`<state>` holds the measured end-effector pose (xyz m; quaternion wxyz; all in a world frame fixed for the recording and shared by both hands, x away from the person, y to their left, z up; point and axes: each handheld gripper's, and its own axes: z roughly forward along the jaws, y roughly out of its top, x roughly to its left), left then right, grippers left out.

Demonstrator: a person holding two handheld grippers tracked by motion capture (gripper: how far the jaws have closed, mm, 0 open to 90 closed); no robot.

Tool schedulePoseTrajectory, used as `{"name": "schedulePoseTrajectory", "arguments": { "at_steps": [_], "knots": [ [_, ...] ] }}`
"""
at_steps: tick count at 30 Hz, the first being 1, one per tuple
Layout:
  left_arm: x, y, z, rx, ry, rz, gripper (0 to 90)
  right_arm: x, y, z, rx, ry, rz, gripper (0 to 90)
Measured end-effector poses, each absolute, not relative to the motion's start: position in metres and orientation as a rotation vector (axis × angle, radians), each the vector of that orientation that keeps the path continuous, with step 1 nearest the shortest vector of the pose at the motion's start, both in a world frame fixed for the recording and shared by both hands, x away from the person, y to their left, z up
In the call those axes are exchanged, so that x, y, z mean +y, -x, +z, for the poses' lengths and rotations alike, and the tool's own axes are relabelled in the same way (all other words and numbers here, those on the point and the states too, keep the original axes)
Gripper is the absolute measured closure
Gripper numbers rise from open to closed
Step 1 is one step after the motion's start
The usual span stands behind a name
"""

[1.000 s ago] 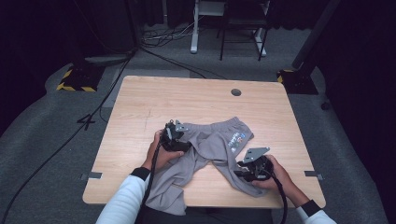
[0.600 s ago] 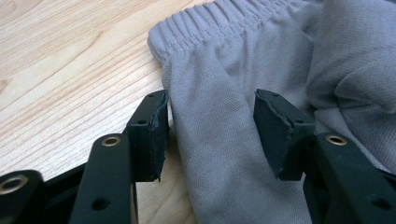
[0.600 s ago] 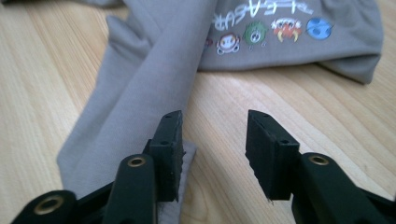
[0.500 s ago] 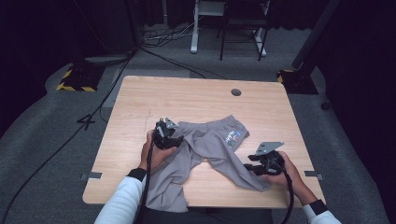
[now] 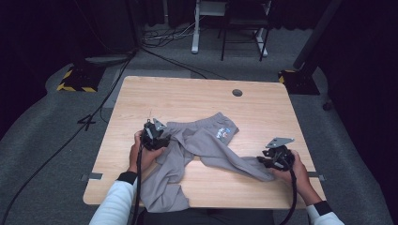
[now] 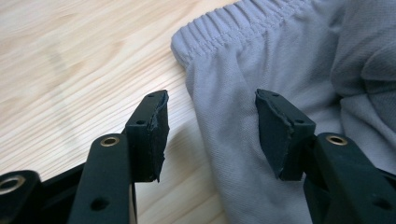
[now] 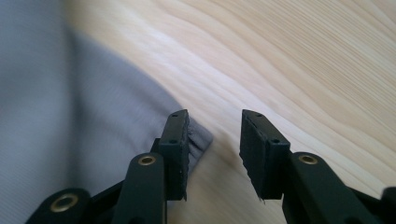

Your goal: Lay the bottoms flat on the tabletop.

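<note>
Across the near half of the wooden table (image 5: 187,93) lie grey sweatpants (image 5: 202,143), one leg hanging over the near edge, the other stretching toward the near right corner. At the waistband's left end the left gripper (image 5: 157,131) stands with jaws apart, gripping nothing. The right gripper (image 5: 264,161), jaws just closing yet apart, straddles that leg's cuff (image 7: 198,140) without pinching it.

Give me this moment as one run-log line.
item: grey sweatpants spread on wooden table | left hand-held gripper: open, at waistband side edge | right hand-held gripper: open, at leg hem corner
</note>
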<state>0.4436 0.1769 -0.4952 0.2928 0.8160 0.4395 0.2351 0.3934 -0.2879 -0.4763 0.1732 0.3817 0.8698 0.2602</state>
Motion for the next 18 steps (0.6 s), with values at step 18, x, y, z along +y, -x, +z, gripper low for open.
{"name": "schedulePoseTrajectory", "arguments": {
  "at_steps": [18],
  "knots": [
    [0.257,-0.422,-0.496,1.394,-2.043,0.55,42.6,-0.341,-0.408,-0.459,2.252,-1.283,0.554,53.4]
  ]
}}
